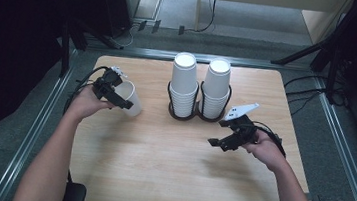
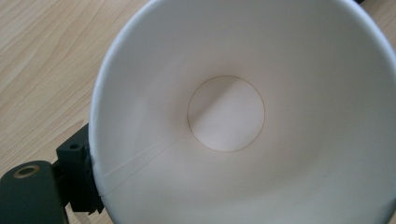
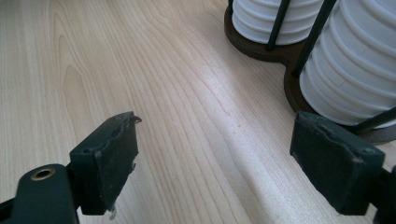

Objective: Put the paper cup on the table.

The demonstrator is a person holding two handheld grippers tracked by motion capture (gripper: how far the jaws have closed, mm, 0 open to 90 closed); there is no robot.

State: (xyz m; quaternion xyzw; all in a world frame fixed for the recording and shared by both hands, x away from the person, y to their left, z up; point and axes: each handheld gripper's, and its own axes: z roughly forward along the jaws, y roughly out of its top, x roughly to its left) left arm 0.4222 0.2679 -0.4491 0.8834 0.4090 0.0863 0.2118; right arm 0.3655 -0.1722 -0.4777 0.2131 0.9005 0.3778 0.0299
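My left gripper [image 1: 115, 97] is shut on a white paper cup [image 1: 130, 99] at the left side of the wooden table [image 1: 159, 169]. In the left gripper view I look straight into the cup [image 2: 243, 116], down to its round bottom. One black finger [image 2: 77, 175] presses the cup's outer wall at lower left, and the other is hidden behind the cup. My right gripper [image 1: 219, 133] is open and holds nothing, low over the table just right of centre. Its open gripper [image 3: 224, 163] frames bare wood in front of the cup stacks.
Two stacks of upside-down white cups [image 1: 184, 83] [image 1: 216, 87] stand in a dark wire holder [image 1: 197, 116] at the table's back middle. The holder's base [image 3: 280, 53] and a stack [image 3: 355, 65] lie close ahead of the right gripper. Black cables trail off both table sides.
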